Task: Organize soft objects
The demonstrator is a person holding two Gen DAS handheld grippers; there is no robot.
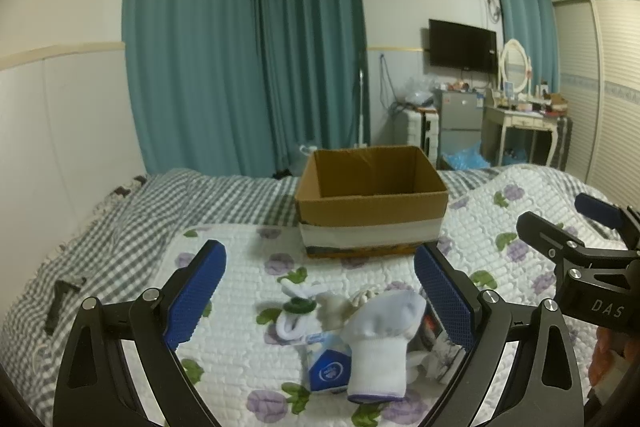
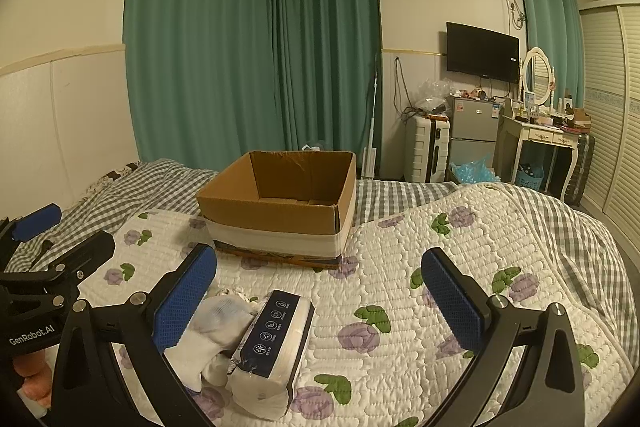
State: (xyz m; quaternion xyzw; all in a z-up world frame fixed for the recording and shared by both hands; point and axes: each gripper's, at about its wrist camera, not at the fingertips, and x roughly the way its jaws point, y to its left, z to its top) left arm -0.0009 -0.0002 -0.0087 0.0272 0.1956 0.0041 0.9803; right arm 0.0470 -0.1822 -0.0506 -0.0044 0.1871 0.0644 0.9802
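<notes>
A small pile of soft items lies on the floral quilt: a white sock, a blue-and-white tissue packet, a knotted white cloth with a dark ring and a cream plush piece. In the right wrist view the sock lies beside a dark-topped tissue pack. My left gripper is open just above the pile, empty. My right gripper is open and empty, to the right of the pile. An open, empty cardboard box stands behind the pile; it also shows in the right wrist view.
The bed carries a grey checked sheet under the quilt. A small black object lies on the sheet at the left. Teal curtains, a fridge, a suitcase and a dressing table stand beyond the bed's far edge.
</notes>
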